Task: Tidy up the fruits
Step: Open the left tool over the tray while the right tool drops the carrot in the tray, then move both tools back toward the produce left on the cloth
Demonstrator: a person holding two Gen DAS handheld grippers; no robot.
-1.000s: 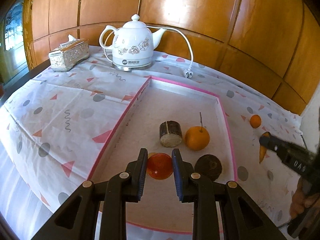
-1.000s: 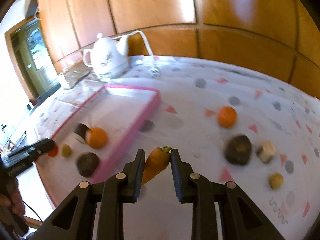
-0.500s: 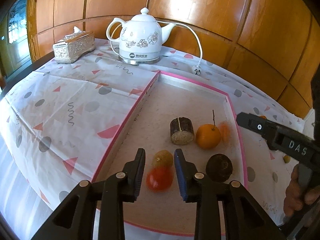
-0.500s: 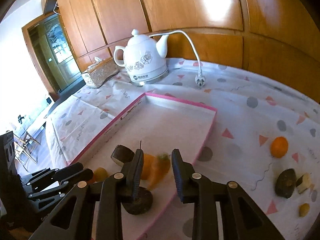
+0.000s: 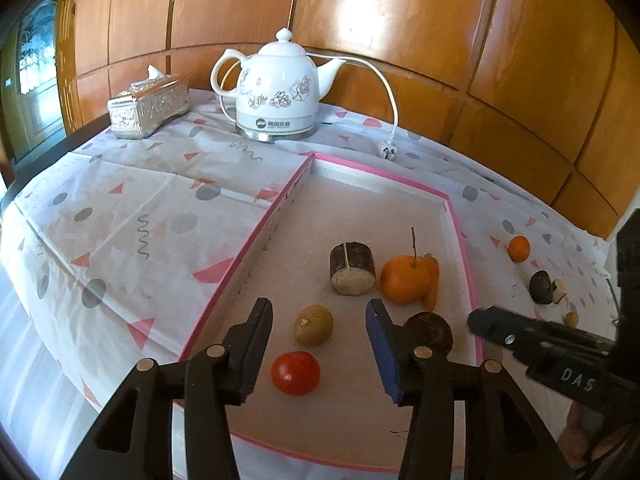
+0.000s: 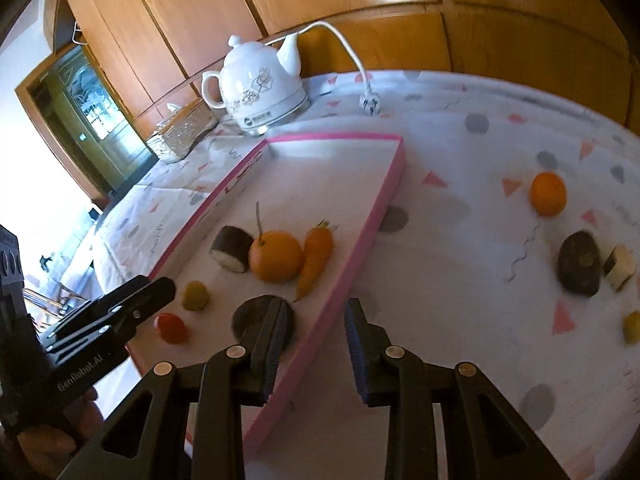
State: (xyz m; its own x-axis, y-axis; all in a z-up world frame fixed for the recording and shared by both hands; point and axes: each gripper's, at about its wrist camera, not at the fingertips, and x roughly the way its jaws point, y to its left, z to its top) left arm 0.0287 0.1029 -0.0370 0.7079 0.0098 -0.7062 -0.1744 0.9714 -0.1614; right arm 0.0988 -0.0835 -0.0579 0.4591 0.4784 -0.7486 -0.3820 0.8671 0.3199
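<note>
- Found the left gripper over the near end of the tray, jaws opening, pads touching nothing.
- Saw a red tomato lying on the tray floor below and between those fingers, free of both pads.
- Noted a small yellow-green fruit just beyond the tomato, also in the gap between the fingertips.
- Found the right gripper over the tray's right rim, jaws a narrow gap apart and gripping nothing.
- Saw a dark round fruit in the tray, partly hidden behind that gripper's left finger.
- Found a carrot lying in the tray, leafy end pointing far, touching the right side of a stemmed orange.
- Saw a cut, dark-skinned round chunk just left of that orange.
- Made out the tray as shallow and pink-rimmed, resting on a patterned tablecloth.
- Counted four items on the cloth right of the tray: a small orange, a dark fruit touching a pale cut piece, and a small yellow fruit nearer.
- Saw a white floral kettle beyond the tray's far end, its plug loose on the cloth.
- Saw a silver tissue box left of the kettle.
</note>
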